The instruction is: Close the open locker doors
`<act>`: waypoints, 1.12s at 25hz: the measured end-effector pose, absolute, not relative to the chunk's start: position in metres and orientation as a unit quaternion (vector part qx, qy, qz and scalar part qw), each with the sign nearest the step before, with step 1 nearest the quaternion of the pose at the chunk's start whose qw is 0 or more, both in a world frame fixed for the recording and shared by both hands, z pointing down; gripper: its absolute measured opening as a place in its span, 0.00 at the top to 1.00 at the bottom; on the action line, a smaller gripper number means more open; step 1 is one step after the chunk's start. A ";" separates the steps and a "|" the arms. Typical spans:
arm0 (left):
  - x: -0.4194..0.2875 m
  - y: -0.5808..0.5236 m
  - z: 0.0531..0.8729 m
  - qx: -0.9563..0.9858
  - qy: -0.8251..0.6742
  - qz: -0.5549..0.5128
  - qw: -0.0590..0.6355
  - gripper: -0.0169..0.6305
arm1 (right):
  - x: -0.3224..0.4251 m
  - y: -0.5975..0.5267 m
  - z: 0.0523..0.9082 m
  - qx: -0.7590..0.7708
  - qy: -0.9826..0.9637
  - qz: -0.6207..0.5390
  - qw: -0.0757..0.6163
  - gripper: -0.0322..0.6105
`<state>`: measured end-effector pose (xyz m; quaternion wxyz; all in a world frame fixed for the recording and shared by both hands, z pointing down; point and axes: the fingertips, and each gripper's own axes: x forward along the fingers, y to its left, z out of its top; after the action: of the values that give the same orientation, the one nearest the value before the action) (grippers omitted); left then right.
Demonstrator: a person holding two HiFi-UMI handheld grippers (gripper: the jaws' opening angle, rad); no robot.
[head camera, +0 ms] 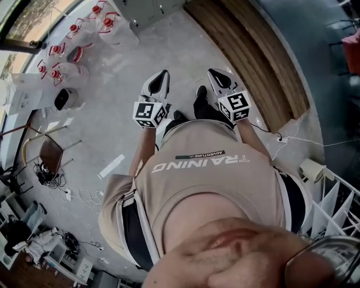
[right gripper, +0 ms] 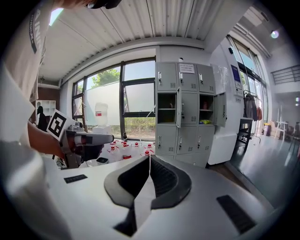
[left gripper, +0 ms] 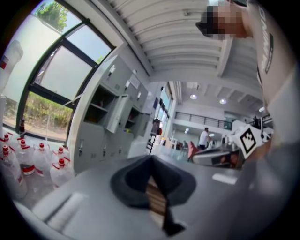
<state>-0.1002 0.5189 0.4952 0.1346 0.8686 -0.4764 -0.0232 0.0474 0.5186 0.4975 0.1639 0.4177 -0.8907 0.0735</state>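
In the head view, the left tool and the right tool are held side by side in front of a person in a beige T-shirt, both pointing toward 12 o'clock over the pale concrete floor. The foot of the grey metal locker bank shows at the 12 o'clock edge, well apart from both tools. Clear water bottles with red caps are clustered at 10 o'clock, and a band of brown wooden flooring runs from 12 toward 3 o'clock. In the left gripper view, the left tool is clenched, its dark jaws meeting tip to tip with nothing between them. The locker bank stands at 10 o'clock with at least one door swung out from an open compartment, the water bottles sit at 8 o'clock, and the right tool shows at 3 o'clock. In the right gripper view, the right tool is likewise clenched on nothing. The locker bank stands ahead at 1 o'clock. In its middle row, two compartments are open, one on the left and one on the right, each with its door hanging outward. The left tool reaches in from 9 o'clock, and the water bottles stand below the tall window.
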 end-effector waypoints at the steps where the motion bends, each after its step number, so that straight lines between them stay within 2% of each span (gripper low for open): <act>1: -0.102 0.515 0.497 0.867 -0.479 -0.019 0.135 0.98 | 0.047 0.511 0.498 0.417 -0.891 0.075 0.162 0.92; 10: -0.109 0.463 0.497 0.839 -0.527 0.004 0.132 0.98 | 0.057 0.423 0.492 0.400 -0.905 0.072 0.129 0.92; 18: -0.085 0.385 0.479 0.834 -0.545 0.013 0.089 0.98 | 0.082 0.339 0.497 0.377 -0.917 0.074 0.107 0.92; 28: -0.035 0.304 0.498 0.822 -0.555 0.014 0.123 0.98 | 0.116 0.247 0.519 0.335 -0.930 0.091 0.122 0.92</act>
<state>-0.0354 0.3039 0.4982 0.1232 0.8225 -0.5551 0.0140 0.1165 0.2468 0.5185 0.1221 0.3350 -0.9298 0.0910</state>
